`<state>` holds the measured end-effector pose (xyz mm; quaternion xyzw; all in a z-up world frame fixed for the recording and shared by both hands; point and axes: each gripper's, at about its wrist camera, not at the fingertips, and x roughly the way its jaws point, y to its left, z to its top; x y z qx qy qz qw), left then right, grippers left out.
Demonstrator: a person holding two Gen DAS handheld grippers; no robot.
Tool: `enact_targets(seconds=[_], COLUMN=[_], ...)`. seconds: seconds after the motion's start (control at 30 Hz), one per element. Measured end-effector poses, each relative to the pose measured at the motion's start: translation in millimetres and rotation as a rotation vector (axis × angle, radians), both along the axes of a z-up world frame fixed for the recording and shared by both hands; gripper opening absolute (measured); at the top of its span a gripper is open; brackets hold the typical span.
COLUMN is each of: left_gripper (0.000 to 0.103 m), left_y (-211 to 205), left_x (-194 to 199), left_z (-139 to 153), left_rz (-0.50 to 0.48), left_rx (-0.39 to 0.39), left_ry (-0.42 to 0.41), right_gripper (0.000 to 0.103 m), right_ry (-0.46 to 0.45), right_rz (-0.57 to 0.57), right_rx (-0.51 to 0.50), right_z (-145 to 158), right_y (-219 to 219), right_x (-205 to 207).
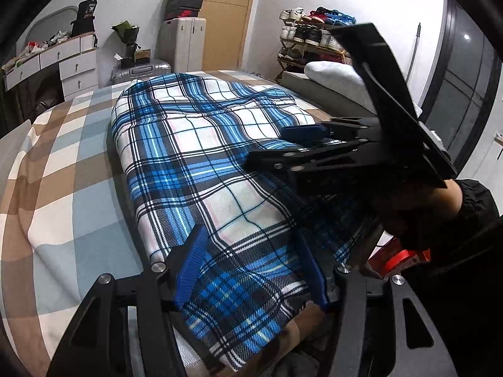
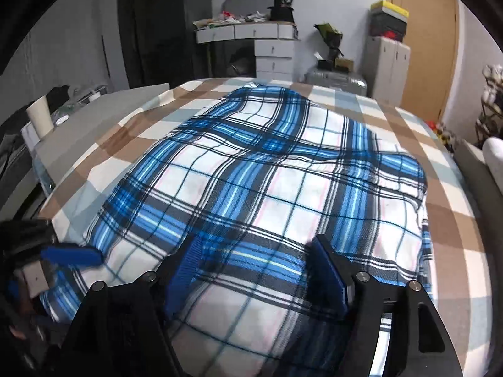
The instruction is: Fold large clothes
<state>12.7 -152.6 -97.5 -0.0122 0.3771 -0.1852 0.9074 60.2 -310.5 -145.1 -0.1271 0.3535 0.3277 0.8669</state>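
A large blue, white and black plaid garment lies spread on the checked bed; it also fills the right wrist view. My left gripper is open, its blue pads on either side of the garment's near edge, which bunches up between them. My right gripper is open over the near part of the cloth, with fabric lying between its pads. The right gripper also shows in the left wrist view, above the cloth's right side. The left gripper shows at the left edge of the right wrist view.
A white drawer desk, suitcases and stacked boxes stand beyond the bed's far end. A shoe rack and a grey pillow are at the right. A wooden door is behind. A grey side table flanks the bed.
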Motion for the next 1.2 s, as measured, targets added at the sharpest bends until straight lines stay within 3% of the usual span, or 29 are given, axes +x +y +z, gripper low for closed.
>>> enact_targets(seconds=[0.1,0.2,0.23,0.3,0.4,0.47,0.57,0.63,0.7,0.8,1.0,1.2], left_gripper=[0.053,0.053,0.053,0.053,0.054,0.063,0.063,0.063,0.063,0.063,0.063,0.063], left_y=[0,3,5,8,7,2,-8,-7,4,16,27,22], left_x=[0,6,10,18,31,48,84,110,119,106,82,138], left_z=[1,7,11,24,51,60,49,23,5,1,13,21], left_rz=[-0.001,-0.016,-0.013,0.008,-0.001,0.000,0.018,0.070,0.091,0.080,0.067,0.136], left_rx=[0.004,-0.012,-0.028,-0.051,-0.054,-0.014,0.060,0.109,0.071,0.040,0.038,0.068], left_ry=[0.004,0.041,0.056,0.057,-0.032,-0.069,-0.055,0.057,0.138,0.135,0.116,0.083], right_gripper=[0.072,0.073,0.073,0.072,0.072,0.072,0.073,0.073,0.073,0.074,0.074,0.075], right_ry=[-0.017,0.114,0.131,0.080,0.043,0.058,0.033,0.044,0.094,0.088,0.123,0.108], right_rz=[-0.160,-0.271,-0.274,-0.264,-0.252,-0.202,-0.143,-0.103,-0.086,-0.066,-0.184,-0.139], right_rx=[-0.010,0.074,0.093,0.063,0.060,0.108,0.089,0.064,-0.001,-0.003,-0.005,0.030], right_z=[-1,-8,-9,-6,6,18,27,17,-1,-6,6,18], right_y=[-38,-79,-84,-80,-71,-60,-37,-22,-14,-25,-59,-32], right_x=[16,37,38,30,27,32,45,54,61,58,69,83])
